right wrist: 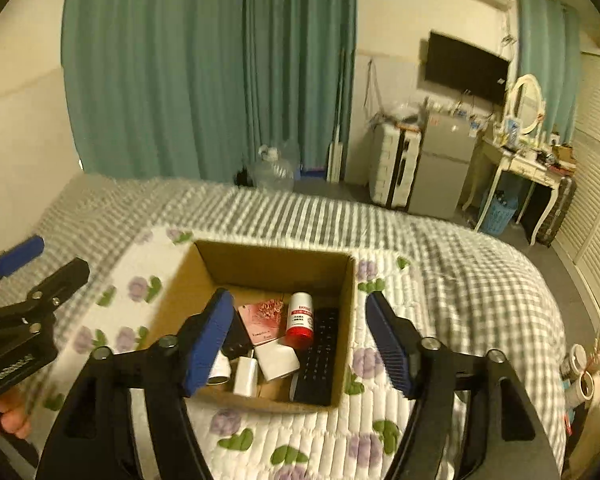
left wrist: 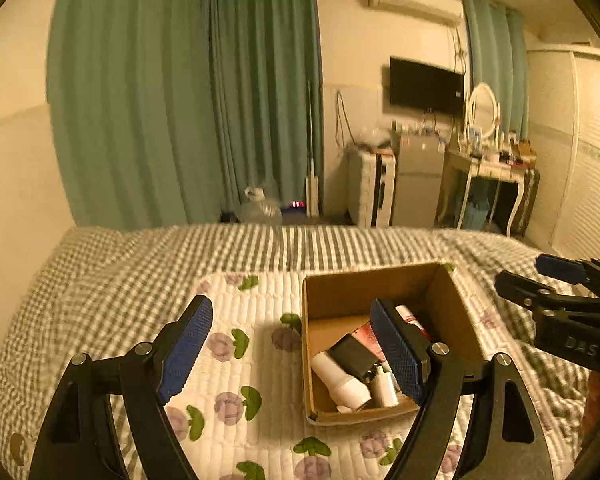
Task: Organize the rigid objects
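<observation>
Both cameras sit low over the bed, close above the flowered quilt, facing its far edge and the green curtains. The left view looks from left of the cardboard box, the right view from straight behind it. Both share box, curtains and television.

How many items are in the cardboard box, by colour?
Cardboard box, counted from the right wrist view:
White: 3: charger block, small bottle, cylinder half hidden behind a finger
Black: 2: remote, small black box
Red and white: 1: bottle
Pink: 1: flat pack
Total: 7 visible; more may lie underneath.
</observation>
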